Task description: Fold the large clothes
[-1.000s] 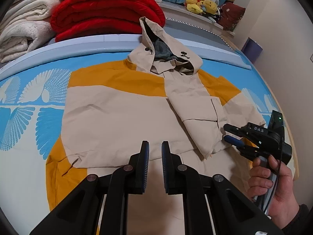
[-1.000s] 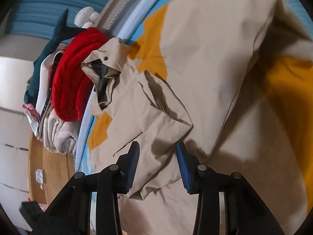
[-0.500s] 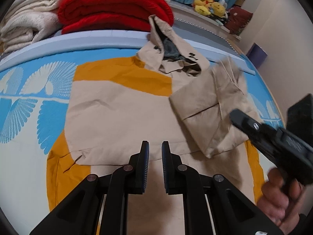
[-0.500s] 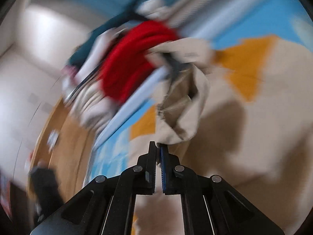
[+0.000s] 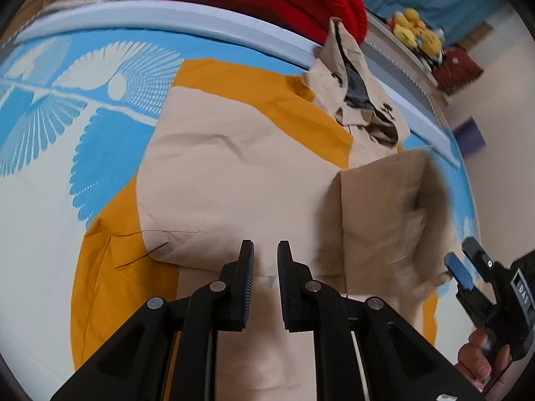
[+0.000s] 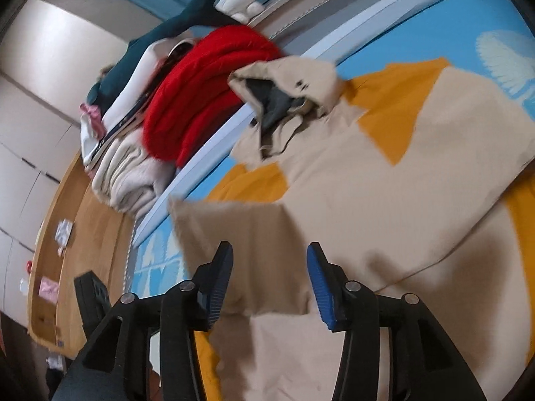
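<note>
A beige and orange hooded jacket (image 5: 234,173) lies spread flat on the bed, its hood (image 5: 354,100) towards the headboard. One beige sleeve (image 5: 384,207) hangs blurred in the air over the jacket's right side. My right gripper (image 6: 269,257) is just in front of that sleeve (image 6: 240,234). Its jaws are opening, and the cloth's edge lies between the fingers without being pressed. My left gripper (image 5: 265,250) hovers over the jacket's lower middle, nearly shut with a narrow empty gap. The right gripper (image 5: 461,252) also shows at the left wrist view's right edge, held by a hand (image 5: 481,357).
The bed has a blue and white patterned sheet (image 5: 50,200). At its head are stacked a red blanket (image 6: 200,90) and cream folded blankets (image 6: 130,173). Yellow plush toys (image 5: 414,33) sit on a ledge behind. Beside the bed runs a wooden surface (image 6: 67,234).
The right gripper shut on the sleeve, lifted it off the jacket, and has now opened, leaving the sleeve loose. The left gripper moved closer to the jacket and rolled.
</note>
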Demonstrator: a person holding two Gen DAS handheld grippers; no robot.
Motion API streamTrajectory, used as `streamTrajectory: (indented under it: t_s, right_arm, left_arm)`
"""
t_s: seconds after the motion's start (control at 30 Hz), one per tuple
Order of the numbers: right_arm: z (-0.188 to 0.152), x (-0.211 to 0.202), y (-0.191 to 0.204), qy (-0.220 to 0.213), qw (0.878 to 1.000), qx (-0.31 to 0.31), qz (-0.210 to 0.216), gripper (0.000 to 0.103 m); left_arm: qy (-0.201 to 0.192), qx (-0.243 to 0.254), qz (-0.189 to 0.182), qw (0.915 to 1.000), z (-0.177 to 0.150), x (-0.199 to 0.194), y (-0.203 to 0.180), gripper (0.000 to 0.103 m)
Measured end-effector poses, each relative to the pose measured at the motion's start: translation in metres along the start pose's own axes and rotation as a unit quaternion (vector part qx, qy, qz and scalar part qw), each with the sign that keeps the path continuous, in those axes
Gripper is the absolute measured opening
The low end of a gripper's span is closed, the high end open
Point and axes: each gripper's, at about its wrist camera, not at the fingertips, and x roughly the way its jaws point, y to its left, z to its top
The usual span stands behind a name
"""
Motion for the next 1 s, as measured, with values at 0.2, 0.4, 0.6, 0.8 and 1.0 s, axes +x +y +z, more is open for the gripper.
streamTrajectory:
  t_s: [0.2,0.4,0.6,0.8,1.0]
  right_arm:
    - [0.017,-0.018,-0.023,-0.018,0.997,0.021,-0.074,0.053]
    - [0.02,-0.017,-0.081,0.009,0.979,0.102,-0.177,0.053]
    - [0.031,-0.03,-0.122,-0.001,0.967,0.164,-0.195,0.053]
    - [0.036,-0.035,-0.136,-0.005,0.967,0.196,-0.161,0.053]
    - [0.035,-0.034,-0.133,-0.011,0.968,0.205,-0.143,0.053]
  left_arm:
    - [-0.006,-0.031,-0.013,0.9994,0.004,-0.004,0.011,0.017]
    - [0.043,-0.081,-0.051,0.9945,0.001,0.016,0.027,0.026]
    - [0.098,-0.096,-0.046,0.9894,-0.015,0.042,0.029,0.027]
    - [0.042,-0.052,-0.033,0.9972,-0.007,0.016,0.018,0.002]
    - [-0.079,-0.063,0.069,0.9925,0.015,-0.034,0.043,0.002]
